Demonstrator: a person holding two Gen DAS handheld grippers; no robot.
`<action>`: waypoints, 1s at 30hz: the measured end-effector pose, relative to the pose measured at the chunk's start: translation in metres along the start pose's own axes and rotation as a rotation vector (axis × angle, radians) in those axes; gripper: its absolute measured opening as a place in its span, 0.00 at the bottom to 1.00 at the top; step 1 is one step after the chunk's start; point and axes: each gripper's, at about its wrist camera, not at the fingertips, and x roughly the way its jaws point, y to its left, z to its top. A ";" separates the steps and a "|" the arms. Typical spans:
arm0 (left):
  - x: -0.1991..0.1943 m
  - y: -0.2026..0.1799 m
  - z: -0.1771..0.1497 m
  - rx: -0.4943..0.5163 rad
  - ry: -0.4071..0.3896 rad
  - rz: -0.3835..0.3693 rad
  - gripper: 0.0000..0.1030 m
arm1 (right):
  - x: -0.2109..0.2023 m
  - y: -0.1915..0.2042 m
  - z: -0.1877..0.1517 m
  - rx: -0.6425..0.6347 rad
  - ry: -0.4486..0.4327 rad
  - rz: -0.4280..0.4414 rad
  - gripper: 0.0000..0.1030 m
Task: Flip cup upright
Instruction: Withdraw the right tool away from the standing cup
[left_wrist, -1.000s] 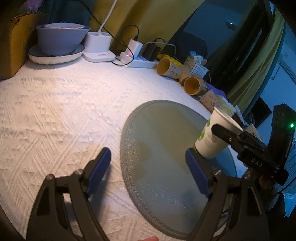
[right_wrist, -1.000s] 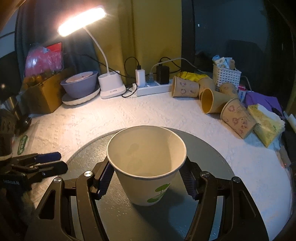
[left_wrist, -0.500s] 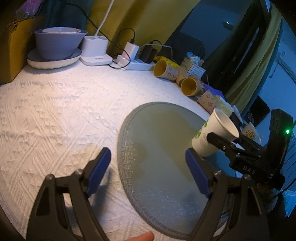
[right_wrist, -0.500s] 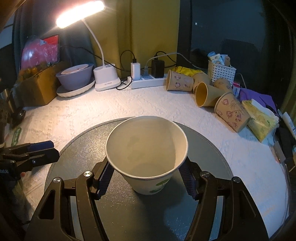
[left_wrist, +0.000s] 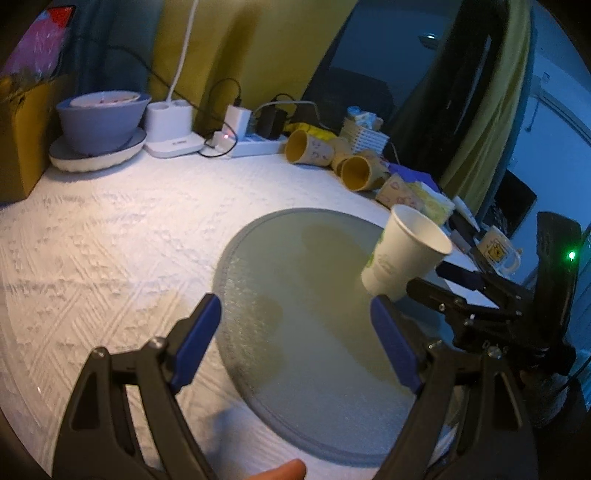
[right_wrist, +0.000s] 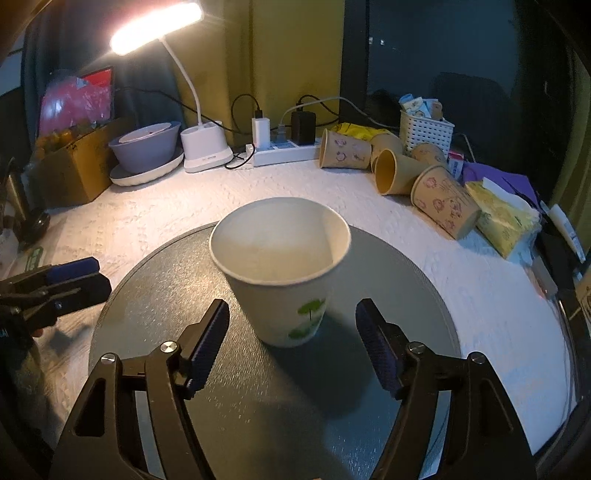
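Note:
A white paper cup (right_wrist: 284, 277) with a green print stands mouth up on the round grey mat (right_wrist: 155, 288). My right gripper (right_wrist: 291, 347) is open, its blue pads on either side of the cup and a little nearer than it, not touching. In the left wrist view the same cup (left_wrist: 402, 254) sits at the mat's (left_wrist: 295, 295) right side, with the right gripper (left_wrist: 458, 284) beside it. My left gripper (left_wrist: 295, 336) is open and empty over the mat's near left part.
Several brown paper cups (right_wrist: 417, 173) lie on their sides at the back right, by a white basket (right_wrist: 424, 129) and a yellow tissue pack (right_wrist: 498, 218). A power strip (right_wrist: 280, 151), lamp base (right_wrist: 205, 151) and grey bowl (right_wrist: 144, 147) line the back. A cardboard box (right_wrist: 70, 166) stands at the left.
My right gripper has opened, let go of the cup and drawn back a little. The cup now stands free on the mat. My left gripper has stayed open.

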 end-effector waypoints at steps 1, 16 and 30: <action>-0.003 -0.003 -0.002 0.007 -0.005 0.003 0.82 | -0.003 0.000 -0.002 0.002 -0.001 0.000 0.72; -0.053 -0.037 -0.014 0.077 -0.113 0.091 0.82 | -0.062 -0.009 -0.024 0.056 -0.068 -0.001 0.72; -0.103 -0.084 -0.009 0.178 -0.210 0.102 0.82 | -0.130 -0.016 -0.030 0.082 -0.173 -0.036 0.72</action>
